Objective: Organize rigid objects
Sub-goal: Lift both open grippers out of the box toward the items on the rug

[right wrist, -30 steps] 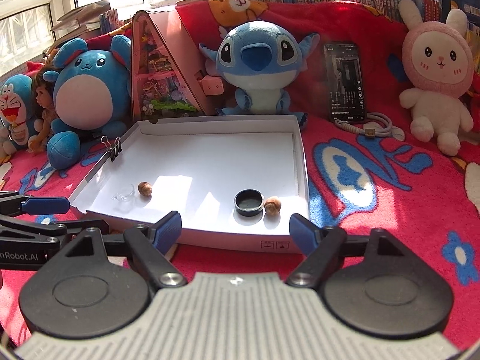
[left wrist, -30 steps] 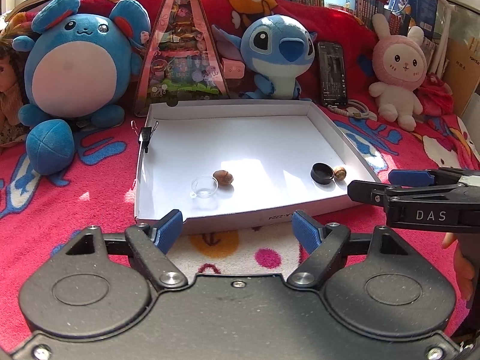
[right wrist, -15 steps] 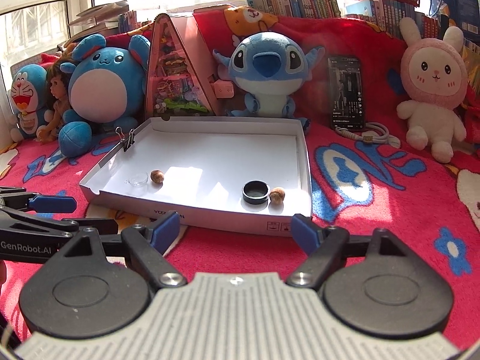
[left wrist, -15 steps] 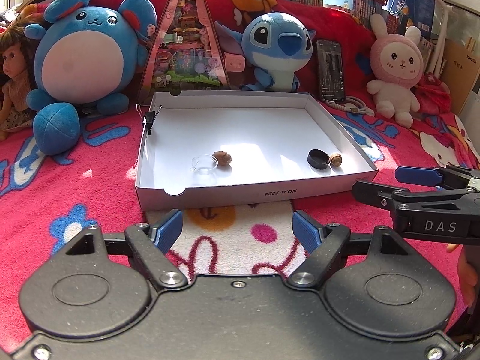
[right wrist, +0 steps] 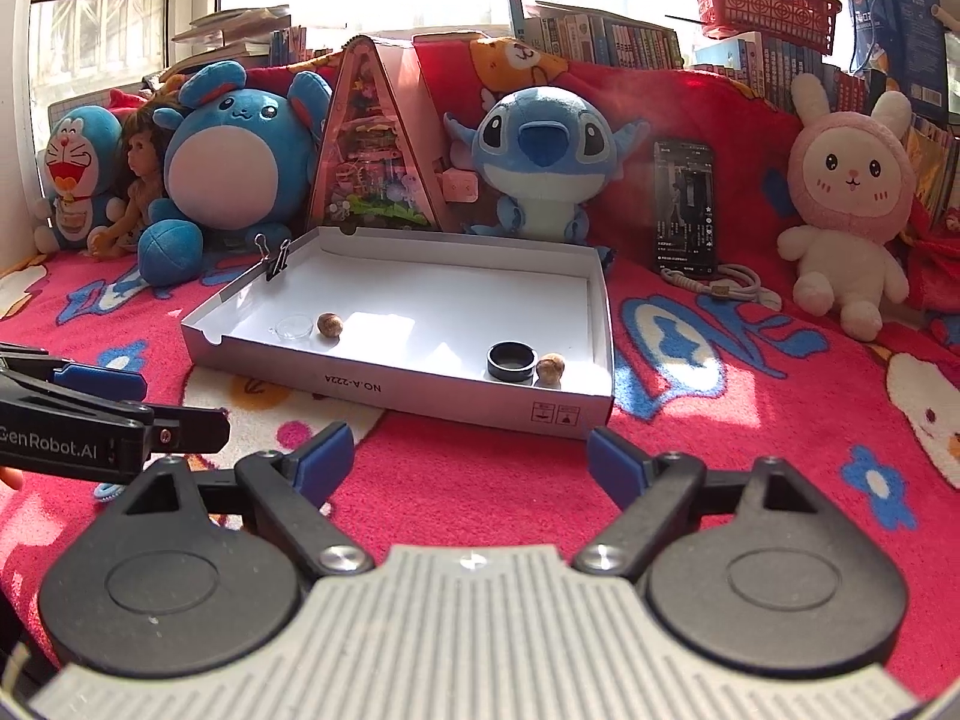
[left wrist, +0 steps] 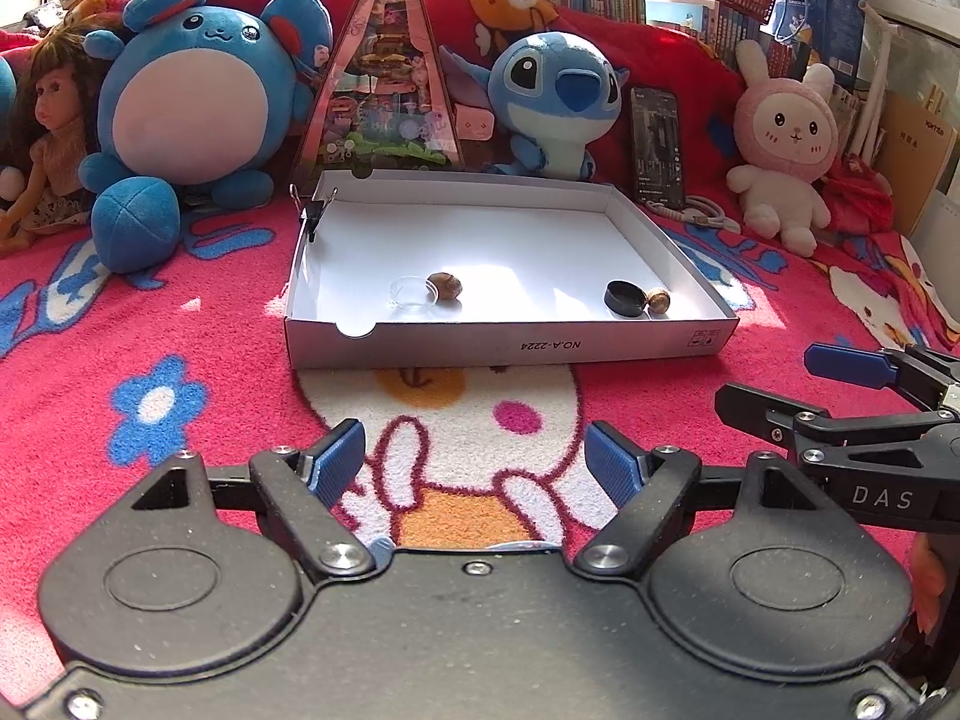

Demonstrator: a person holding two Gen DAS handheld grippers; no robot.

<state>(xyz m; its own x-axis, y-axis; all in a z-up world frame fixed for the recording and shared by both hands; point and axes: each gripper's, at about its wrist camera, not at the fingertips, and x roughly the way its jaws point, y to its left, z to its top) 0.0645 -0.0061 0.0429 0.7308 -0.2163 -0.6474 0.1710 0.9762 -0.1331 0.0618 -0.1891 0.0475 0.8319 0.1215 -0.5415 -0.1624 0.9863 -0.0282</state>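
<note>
Looking down over the blanket [left wrist: 180,324], we hold both claws short of the white tray [left wrist: 510,348], which lies at twelve o'clock from us. The left claw [left wrist: 474,459] stands spread with nothing between its pads; the right claw [right wrist: 471,459] is opening wider, also bare. In the tray, a clear cup [left wrist: 413,293] sits touching a nut [left wrist: 445,286] toward ten o'clock, and a black ring [right wrist: 511,361] sits just beside a second nut [right wrist: 550,369] toward two o'clock. We judge all four light and stiff; the nuts look round and likely to roll, so we would pinch them across the middle. The cup looks thin and slick, best taken by its rim. The tray's low walls crowd the ring pair at the right corner; the middle floor is open, and the near wall must be cleared from above.
</note>
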